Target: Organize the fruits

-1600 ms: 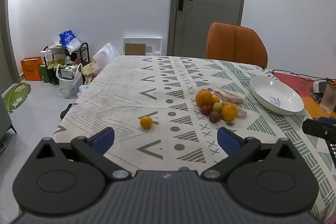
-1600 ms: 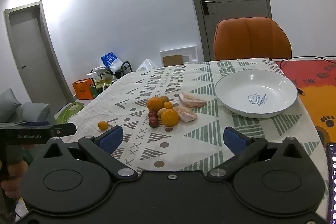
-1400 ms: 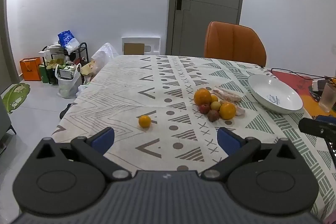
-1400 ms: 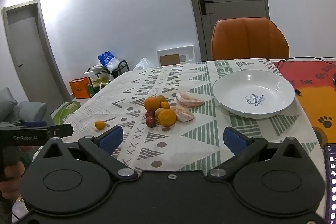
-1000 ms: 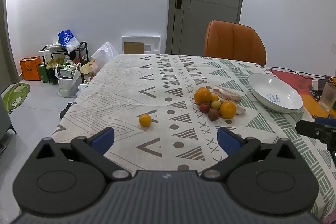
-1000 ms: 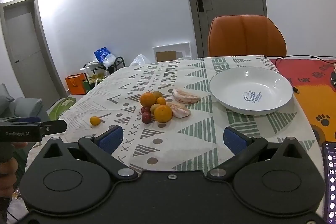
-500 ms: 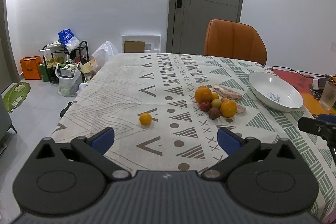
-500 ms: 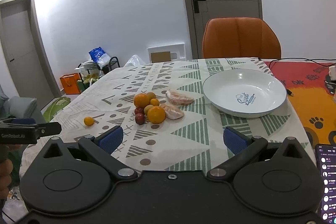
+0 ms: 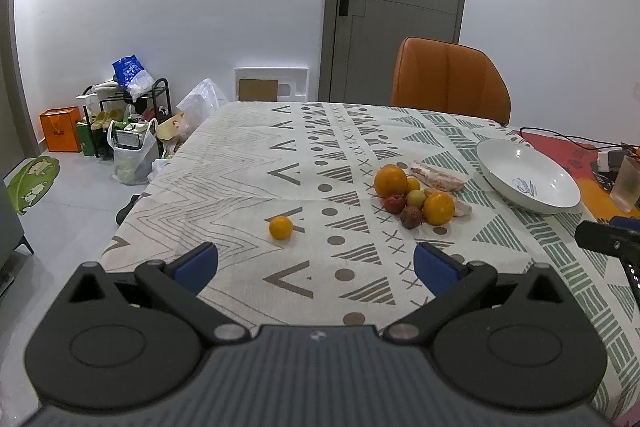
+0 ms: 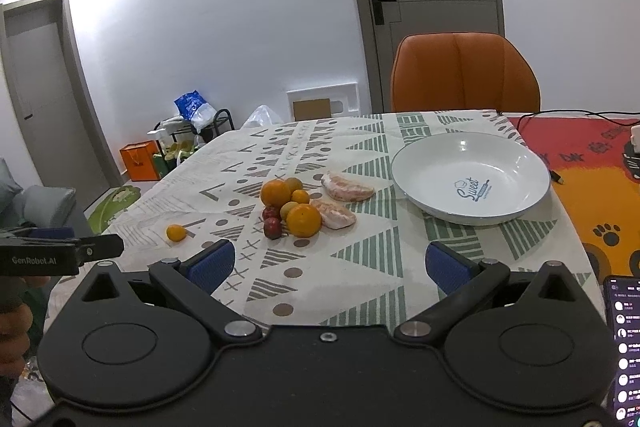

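Note:
A heap of fruit (image 9: 414, 197) (image 10: 291, 205) lies mid-table: two oranges, small yellow and dark red fruits, and two peeled pinkish segments (image 10: 346, 187). One small orange fruit (image 9: 280, 227) (image 10: 176, 232) sits alone to the left of it. A white plate (image 9: 528, 180) (image 10: 472, 177) with blue lettering stands empty to the right. My left gripper (image 9: 316, 265) is open and empty above the table's near edge, just short of the lone fruit. Nothing is between the blue pads of my right gripper (image 10: 328, 265), which is open and short of the heap.
The table (image 9: 248, 163) wears a patterned cloth; a red and orange mat (image 10: 592, 187) covers its right part. An orange chair (image 9: 450, 81) stands at the far side. A phone (image 10: 624, 343) lies at the near right, a glass (image 9: 628, 183) beyond the plate. Bags and a rack (image 9: 124, 123) crowd the floor left.
Both views have drifted a little; in the right wrist view the fruit heap and plate have slid leftward. Both grippers stay open and empty, and no fruit has moved.

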`<state>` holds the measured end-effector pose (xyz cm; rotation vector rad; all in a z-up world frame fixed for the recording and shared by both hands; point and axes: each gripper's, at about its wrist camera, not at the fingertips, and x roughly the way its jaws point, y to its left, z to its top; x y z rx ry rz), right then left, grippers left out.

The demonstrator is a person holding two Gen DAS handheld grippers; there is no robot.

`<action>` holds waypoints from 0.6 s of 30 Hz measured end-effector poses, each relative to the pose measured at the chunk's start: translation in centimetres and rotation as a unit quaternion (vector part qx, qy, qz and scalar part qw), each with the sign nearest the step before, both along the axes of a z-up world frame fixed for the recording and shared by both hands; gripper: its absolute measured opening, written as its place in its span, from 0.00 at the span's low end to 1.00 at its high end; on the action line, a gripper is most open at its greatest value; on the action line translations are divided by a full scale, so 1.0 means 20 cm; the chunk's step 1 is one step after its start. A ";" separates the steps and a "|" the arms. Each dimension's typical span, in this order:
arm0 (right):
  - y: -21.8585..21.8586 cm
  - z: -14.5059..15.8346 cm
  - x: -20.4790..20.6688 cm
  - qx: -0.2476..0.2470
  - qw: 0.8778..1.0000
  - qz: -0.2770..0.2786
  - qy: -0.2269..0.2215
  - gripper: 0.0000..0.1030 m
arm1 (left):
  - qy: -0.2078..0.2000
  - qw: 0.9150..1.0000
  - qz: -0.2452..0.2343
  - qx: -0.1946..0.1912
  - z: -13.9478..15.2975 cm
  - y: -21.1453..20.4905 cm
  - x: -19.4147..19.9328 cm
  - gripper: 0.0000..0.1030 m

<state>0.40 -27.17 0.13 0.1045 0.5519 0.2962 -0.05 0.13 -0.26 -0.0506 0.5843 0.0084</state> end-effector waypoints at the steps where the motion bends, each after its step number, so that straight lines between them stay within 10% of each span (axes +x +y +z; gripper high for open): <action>1: 0.00 0.00 0.00 0.000 1.000 0.002 -0.002 1.00 | 0.000 1.000 0.000 0.000 0.00 0.00 0.00 1.00; 18: 0.01 -0.01 -0.01 0.001 1.000 0.008 -0.004 1.00 | 0.000 1.000 -0.003 -0.001 0.01 0.00 -0.01 1.00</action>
